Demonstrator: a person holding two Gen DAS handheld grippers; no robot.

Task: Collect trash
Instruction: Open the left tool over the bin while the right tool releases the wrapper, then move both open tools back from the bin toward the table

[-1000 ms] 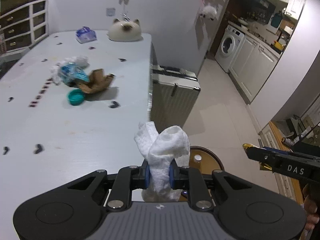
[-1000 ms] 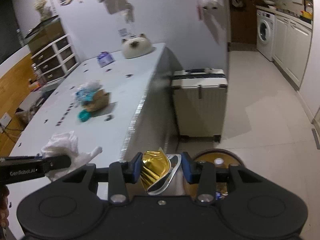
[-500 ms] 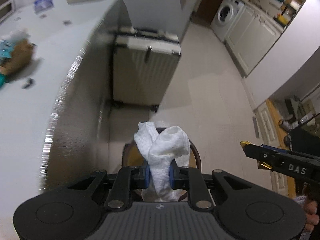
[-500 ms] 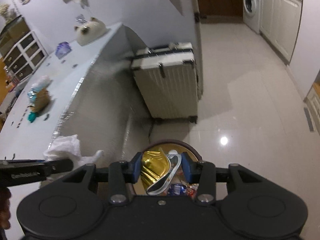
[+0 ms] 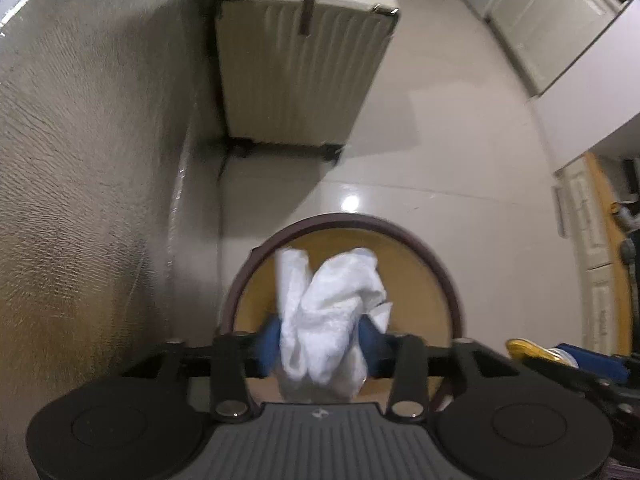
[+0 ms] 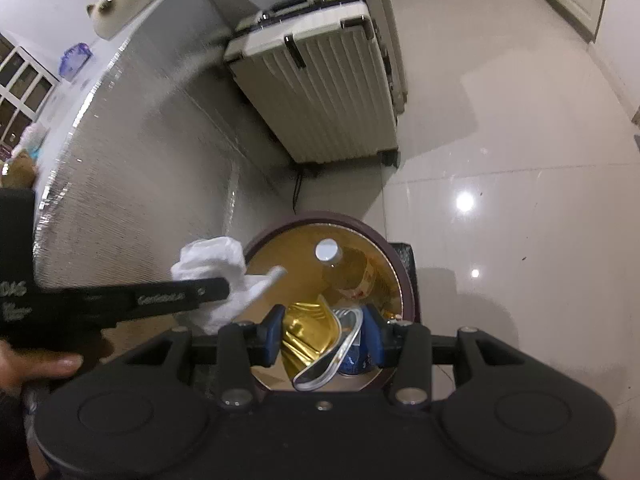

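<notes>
My left fingers (image 5: 320, 346) have just spread around the crumpled tissue (image 5: 328, 312) over the bin (image 5: 452, 280); my right fingers (image 6: 324, 334) clamp the gold foil cup (image 6: 308, 328)

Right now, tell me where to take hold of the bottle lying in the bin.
Likely best: grip the bottle by the neck under its white cap, coming straight down: it leans cap-up against the far wall, and the bin rim blocks sideways approach.

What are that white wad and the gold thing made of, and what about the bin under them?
White wad: probably tissue or paper towel, matte, crumpled, softly creased. Gold thing: looks like thin foil-lined packaging with a clear plastic edge, shiny and crinkled. Bin: dark rim, glossy golden inside that mirrors a light; lacquered metal or plastic, hard to tell.
</notes>
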